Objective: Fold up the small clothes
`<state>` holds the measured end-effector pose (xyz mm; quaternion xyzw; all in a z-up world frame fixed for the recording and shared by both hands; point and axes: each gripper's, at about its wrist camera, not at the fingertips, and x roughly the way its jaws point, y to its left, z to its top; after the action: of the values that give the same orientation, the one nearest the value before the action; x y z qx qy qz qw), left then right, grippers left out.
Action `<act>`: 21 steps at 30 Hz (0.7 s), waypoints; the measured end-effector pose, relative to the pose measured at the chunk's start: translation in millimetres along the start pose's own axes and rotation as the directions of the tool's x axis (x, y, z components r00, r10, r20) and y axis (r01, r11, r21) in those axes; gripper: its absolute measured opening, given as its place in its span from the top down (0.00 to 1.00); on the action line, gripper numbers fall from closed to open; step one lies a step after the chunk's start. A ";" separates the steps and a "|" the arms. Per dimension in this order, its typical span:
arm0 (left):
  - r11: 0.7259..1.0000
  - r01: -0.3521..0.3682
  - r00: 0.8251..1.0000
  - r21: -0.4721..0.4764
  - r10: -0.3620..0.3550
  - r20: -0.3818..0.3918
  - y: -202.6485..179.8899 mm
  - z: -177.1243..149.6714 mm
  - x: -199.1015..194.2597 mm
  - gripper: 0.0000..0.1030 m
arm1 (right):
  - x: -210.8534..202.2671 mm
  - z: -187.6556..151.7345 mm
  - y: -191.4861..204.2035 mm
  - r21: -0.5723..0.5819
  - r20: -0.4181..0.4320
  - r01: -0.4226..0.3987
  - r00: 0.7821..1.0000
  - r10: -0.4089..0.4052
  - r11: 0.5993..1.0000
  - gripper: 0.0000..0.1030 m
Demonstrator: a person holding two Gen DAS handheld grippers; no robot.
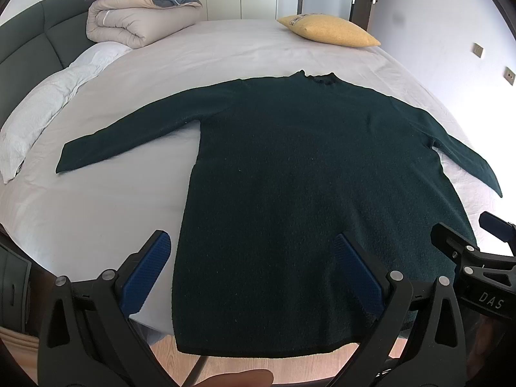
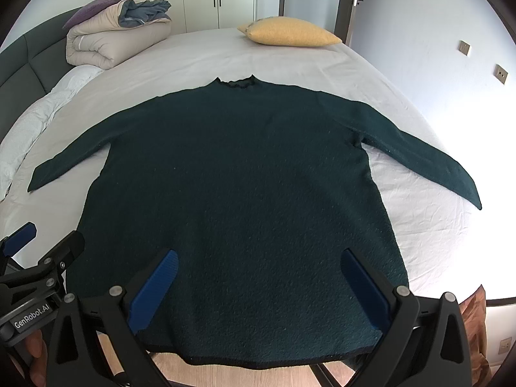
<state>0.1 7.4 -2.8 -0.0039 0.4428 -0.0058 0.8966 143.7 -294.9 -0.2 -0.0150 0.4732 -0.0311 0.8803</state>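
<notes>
Sweater (image 1: 306, 167) flat on bed (image 1: 225, 51), collar far, hem nearest.
Left tool (image 1: 254, 271) and right tool (image 2: 259, 282) spread, empty, side by side above hem.

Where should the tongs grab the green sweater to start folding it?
Probably a cuff. The sweater lies flat on the bed with both sleeves spread. The right tongs, open, could pinch the right sleeve's tip from its outer side, where the edge lies free.

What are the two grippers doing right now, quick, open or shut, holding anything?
Left gripper: jaws open, holding nothing, above the sweater near its hem.
Right gripper: jaws open, holding nothing, also above the hem.
</notes>
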 end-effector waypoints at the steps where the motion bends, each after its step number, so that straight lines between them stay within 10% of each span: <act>1: 1.000 -0.001 1.000 0.000 0.001 0.001 0.5 -0.2 -0.1 0.00 | 0.0 -0.1 0.0 0.000 0.000 -0.001 1.000 0.001 1.000 0.00; 21: 1.000 0.000 1.000 -0.003 0.000 -0.003 -0.2 -1.1 3.5 0.00 | 3.0 -8.1 0.8 -0.004 -0.004 -0.001 1.000 0.001 1.000 0.00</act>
<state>1.4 7.2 -6.3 -0.0053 0.4440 -0.0053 0.8960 138.6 -294.3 -7.2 -0.0164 0.4752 -0.0298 0.8792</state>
